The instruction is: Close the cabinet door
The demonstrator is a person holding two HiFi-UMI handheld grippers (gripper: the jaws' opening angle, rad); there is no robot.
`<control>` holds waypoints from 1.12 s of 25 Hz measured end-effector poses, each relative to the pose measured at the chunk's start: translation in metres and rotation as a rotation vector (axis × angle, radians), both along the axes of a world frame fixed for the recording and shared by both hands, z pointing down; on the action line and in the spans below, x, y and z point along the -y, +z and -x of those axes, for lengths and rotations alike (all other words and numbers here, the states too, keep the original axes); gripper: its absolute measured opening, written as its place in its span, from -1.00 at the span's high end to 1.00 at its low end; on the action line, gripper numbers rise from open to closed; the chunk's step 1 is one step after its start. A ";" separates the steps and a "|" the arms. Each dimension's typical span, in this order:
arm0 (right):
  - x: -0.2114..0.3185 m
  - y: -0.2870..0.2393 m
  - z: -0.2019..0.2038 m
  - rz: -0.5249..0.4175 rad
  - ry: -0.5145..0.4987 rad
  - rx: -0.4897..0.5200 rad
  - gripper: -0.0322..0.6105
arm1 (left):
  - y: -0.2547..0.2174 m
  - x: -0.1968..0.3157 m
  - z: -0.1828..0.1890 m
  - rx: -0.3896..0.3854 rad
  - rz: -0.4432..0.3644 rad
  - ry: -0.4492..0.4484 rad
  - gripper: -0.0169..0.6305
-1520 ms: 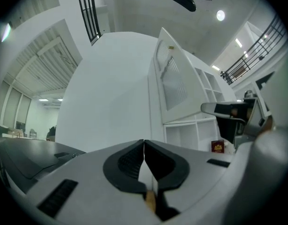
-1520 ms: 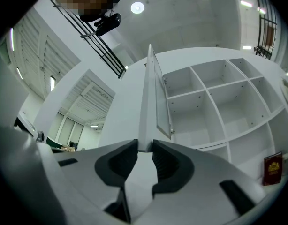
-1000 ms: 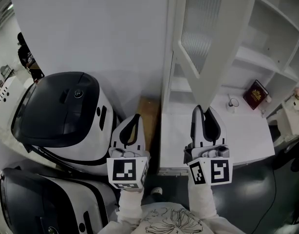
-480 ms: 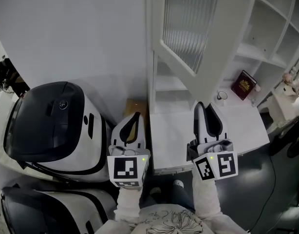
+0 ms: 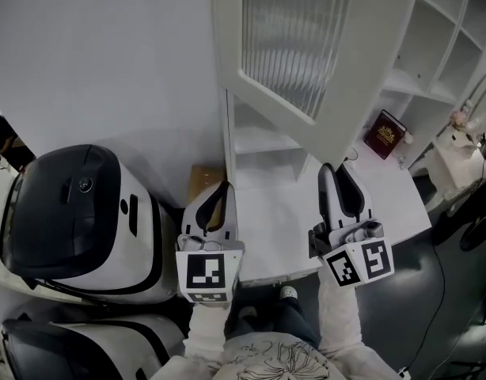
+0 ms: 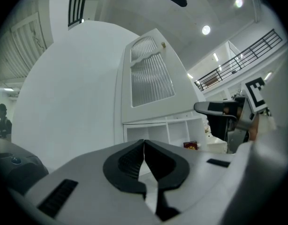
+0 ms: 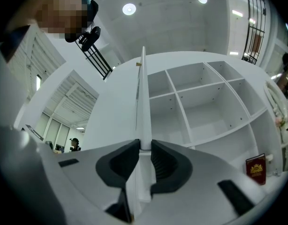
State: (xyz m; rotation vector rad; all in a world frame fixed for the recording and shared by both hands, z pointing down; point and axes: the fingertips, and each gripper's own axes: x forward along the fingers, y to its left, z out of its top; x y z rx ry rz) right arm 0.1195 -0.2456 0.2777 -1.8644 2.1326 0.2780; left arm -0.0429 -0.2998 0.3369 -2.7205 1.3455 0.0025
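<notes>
The white cabinet door (image 5: 294,38) with a ribbed glass pane stands swung out from the open shelf cabinet (image 5: 433,46). My right gripper (image 5: 330,169) holds the door's lower outer edge. In the right gripper view the door's thin edge (image 7: 143,102) runs up between the two dark pads of the right gripper (image 7: 145,146), which touch it on both sides while the jaws are opening slightly. My left gripper (image 5: 223,187) hangs beside it over the floor to the left, shut with nothing in it. In its own view, the left gripper (image 6: 144,144) faces the door's front (image 6: 151,78).
A dark red book (image 5: 383,133) stands on the white counter (image 5: 282,228) under the shelves. Two large white and black machines (image 5: 69,212) sit on the floor at the left. A plain white wall rises behind them. A brown box (image 5: 202,182) lies by the cabinet's foot.
The door has swung with my right gripper on its edge and shows more of its glass face. Both grippers have moved sideways, and the machines have slid left in the head view.
</notes>
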 end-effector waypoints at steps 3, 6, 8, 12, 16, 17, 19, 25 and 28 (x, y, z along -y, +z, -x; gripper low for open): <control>0.006 0.001 -0.014 0.006 -0.012 -0.004 0.66 | 0.001 0.005 -0.014 -0.001 0.004 0.002 0.93; 0.013 0.002 -0.027 0.008 -0.032 -0.003 0.66 | 0.000 0.011 -0.026 -0.003 0.002 0.000 0.93; 0.019 0.001 -0.038 0.012 -0.042 0.003 0.65 | -0.002 0.015 -0.036 -0.003 0.001 -0.002 0.93; 0.033 0.001 -0.060 0.020 -0.067 0.006 0.64 | -0.006 0.023 -0.058 -0.003 -0.004 -0.011 0.93; 0.048 0.001 -0.079 0.026 -0.098 0.004 0.63 | -0.011 0.034 -0.080 -0.003 -0.013 -0.022 0.93; 0.052 0.000 -0.083 0.027 -0.106 0.003 0.63 | -0.013 0.037 -0.085 -0.001 -0.015 -0.025 0.93; 0.059 -0.001 -0.090 0.026 -0.125 0.004 0.62 | -0.016 0.042 -0.096 0.004 -0.020 -0.030 0.93; 0.073 0.000 -0.105 0.023 -0.190 -0.004 0.62 | -0.022 0.053 -0.122 0.014 -0.034 -0.053 0.93; 0.080 0.000 -0.113 0.021 -0.227 -0.004 0.62 | -0.025 0.057 -0.136 0.025 -0.038 -0.067 0.93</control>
